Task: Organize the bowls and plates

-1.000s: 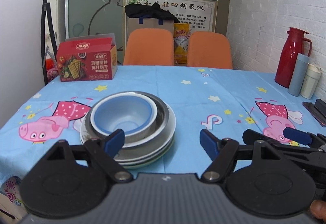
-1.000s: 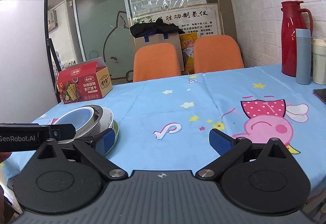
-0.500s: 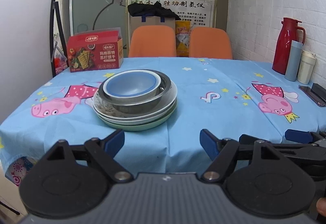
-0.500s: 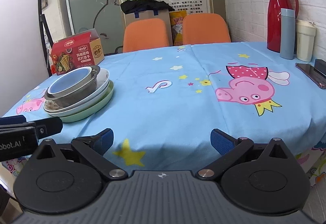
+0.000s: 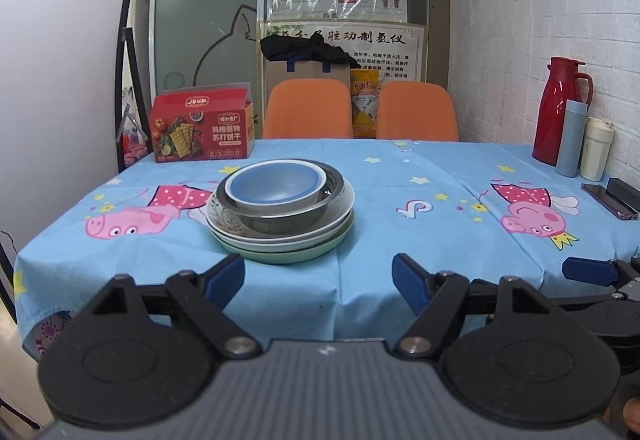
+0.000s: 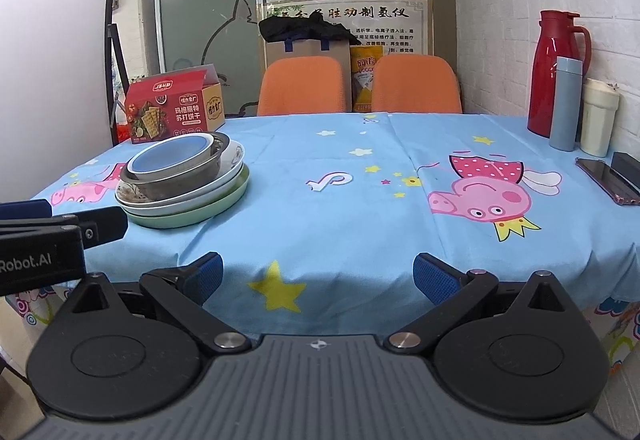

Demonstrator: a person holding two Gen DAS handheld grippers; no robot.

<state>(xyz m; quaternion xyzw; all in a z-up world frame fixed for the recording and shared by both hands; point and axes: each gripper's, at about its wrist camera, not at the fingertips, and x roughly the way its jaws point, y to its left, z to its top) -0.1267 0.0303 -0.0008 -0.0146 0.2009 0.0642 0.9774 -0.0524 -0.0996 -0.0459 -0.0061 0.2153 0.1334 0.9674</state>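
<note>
Stacked bowls and plates point(image 5: 280, 215) sit beyond both open, empty tongs point(image 5: 318, 280) point(image 6: 318, 276).

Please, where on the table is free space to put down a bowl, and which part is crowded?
The widest free patch is the middle of the tablecloth, between the stack of dishes and the phone. A smaller strip lies between the stack and the cracker box. The far right corner is crowded: red thermos, blue flask, cream cup.
</note>
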